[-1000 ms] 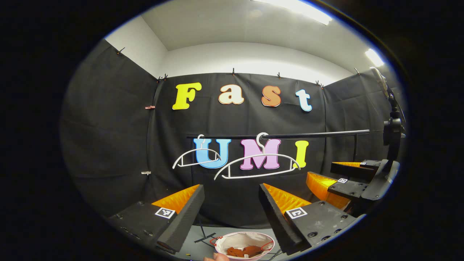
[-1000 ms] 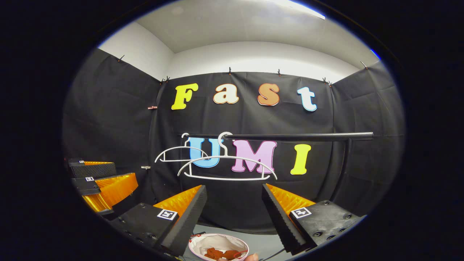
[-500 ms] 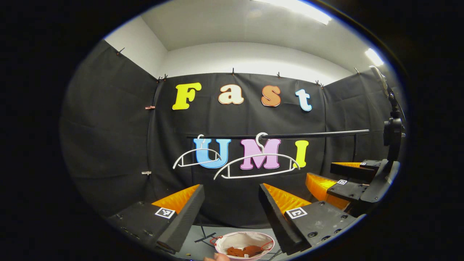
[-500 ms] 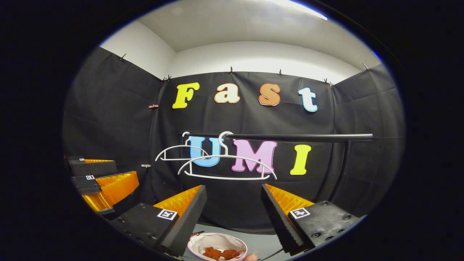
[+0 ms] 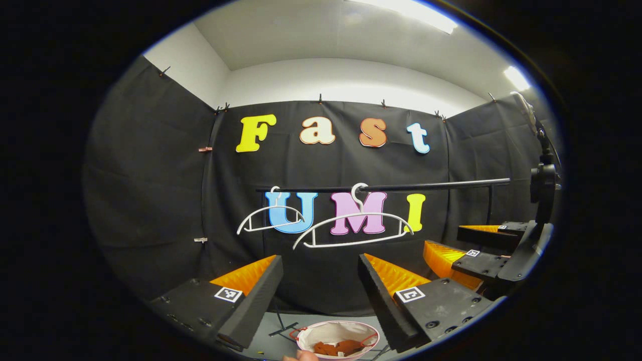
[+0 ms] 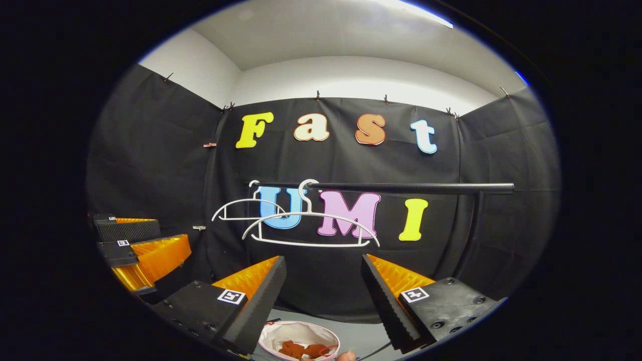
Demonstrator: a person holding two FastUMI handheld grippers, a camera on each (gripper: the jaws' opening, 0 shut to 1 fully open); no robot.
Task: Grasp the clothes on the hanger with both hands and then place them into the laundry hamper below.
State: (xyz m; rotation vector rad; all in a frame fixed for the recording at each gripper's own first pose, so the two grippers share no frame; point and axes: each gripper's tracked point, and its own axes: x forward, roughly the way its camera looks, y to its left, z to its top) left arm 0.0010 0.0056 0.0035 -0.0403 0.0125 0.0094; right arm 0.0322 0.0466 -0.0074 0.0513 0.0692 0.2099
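Two bare white hangers (image 5: 353, 228) (image 6: 308, 226) hang on the black rail (image 5: 431, 185) (image 6: 411, 188). Below stands the white laundry hamper (image 5: 351, 328) (image 6: 281, 333), and rust-brown clothes (image 5: 335, 347) (image 6: 301, 349) lie inside it. My left gripper (image 5: 318, 286) is open and holds nothing, level with the space under the hangers and above the hamper. My right gripper (image 6: 321, 286) is likewise open with nothing between its fingers. Each gripper also shows in the other's view, the right gripper (image 5: 444, 240) at the right and the left gripper (image 6: 173, 239) at the left, both with fingers apart.
A dark camera stand (image 5: 544, 185) rises at the far right of the left gripper view. The rail's upright post (image 6: 471, 235) stands at the right. A person's fingertip (image 5: 301, 355) (image 6: 346, 356) peeks in at the bottom edge by the hamper. Black cloth walls surround the booth.
Almost nothing has changed. Both views drifted slightly, so the hangers sit a touch further left. Both grippers stay open and the clothes stay in the hamper.
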